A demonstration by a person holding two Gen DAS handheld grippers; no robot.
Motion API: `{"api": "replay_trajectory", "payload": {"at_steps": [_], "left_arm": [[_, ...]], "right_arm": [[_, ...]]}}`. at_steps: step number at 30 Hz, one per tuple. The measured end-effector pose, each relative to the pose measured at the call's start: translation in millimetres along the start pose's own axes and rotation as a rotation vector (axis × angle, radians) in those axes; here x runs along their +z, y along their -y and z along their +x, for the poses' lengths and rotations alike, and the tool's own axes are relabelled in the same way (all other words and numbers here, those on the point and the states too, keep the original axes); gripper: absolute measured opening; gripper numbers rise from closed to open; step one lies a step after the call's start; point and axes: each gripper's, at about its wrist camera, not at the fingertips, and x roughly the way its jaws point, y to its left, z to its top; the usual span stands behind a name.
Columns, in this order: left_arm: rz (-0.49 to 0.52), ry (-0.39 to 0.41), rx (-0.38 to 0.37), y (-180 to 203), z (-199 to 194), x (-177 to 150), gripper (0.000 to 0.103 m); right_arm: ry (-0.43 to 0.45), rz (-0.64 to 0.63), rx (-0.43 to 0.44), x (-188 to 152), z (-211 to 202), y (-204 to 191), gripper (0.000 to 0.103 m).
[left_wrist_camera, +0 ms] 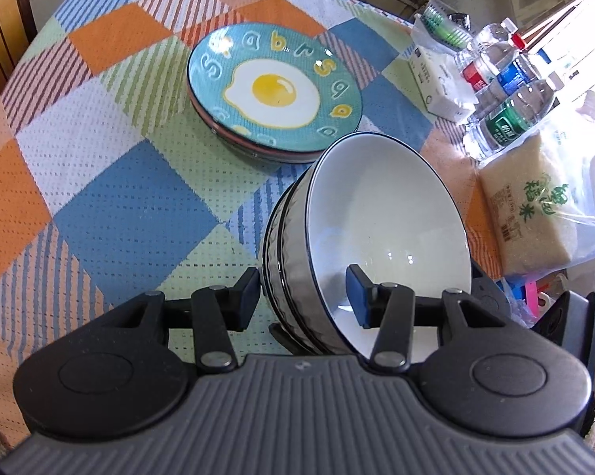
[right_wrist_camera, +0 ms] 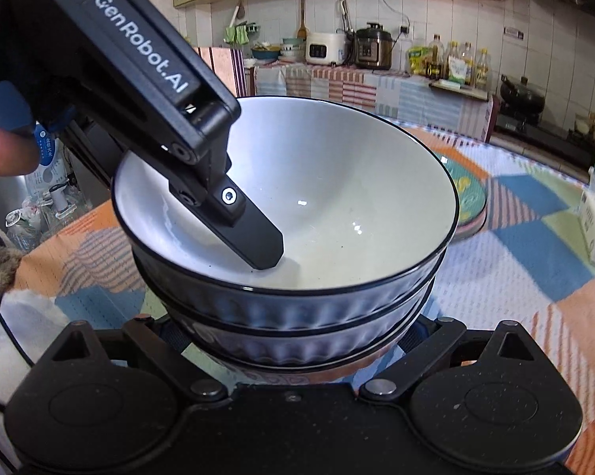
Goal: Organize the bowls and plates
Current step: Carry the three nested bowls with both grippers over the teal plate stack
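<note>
A stack of white bowls with dark ribbed outsides (left_wrist_camera: 380, 213) hangs tilted above the checked tablecloth. My left gripper (left_wrist_camera: 303, 277) is shut on the stack's wall, one blue pad inside the top bowl and the other outside. In the right wrist view its inner finger (right_wrist_camera: 257, 237) reaches into the same bowls (right_wrist_camera: 337, 182). My right gripper (right_wrist_camera: 293, 332) clasps the lower part of the stack from both sides, its fingertips mostly hidden by the bowls. A stack of plates, topped by a teal one with a fried-egg picture (left_wrist_camera: 273, 87), rests on the table just beyond the bowls.
Along the table's right edge stand water bottles (left_wrist_camera: 507, 95), a tissue box (left_wrist_camera: 436, 79) and a bag of rice (left_wrist_camera: 531, 217). A person's fingers (right_wrist_camera: 0, 150) show at the left. A kitchen counter with cookers (right_wrist_camera: 368, 51) lies beyond the table.
</note>
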Motion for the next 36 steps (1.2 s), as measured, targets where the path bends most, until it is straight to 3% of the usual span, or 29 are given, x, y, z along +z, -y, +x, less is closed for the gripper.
{"api": "replay_trajectory", "payload": {"at_steps": [22,36], "left_arm": [[0.059,0.069,0.022,9.1,-37.5,72.2,0.045],[0.026,0.079,0.047,-9.2,13.3,128.4,0.045]], "right_arm": [[0.097,-0.035,0.009,59.3,3.8,19.0,0.1],[0.063,-0.041,0.034,77.5,56.4,54.7,0.099]]}}
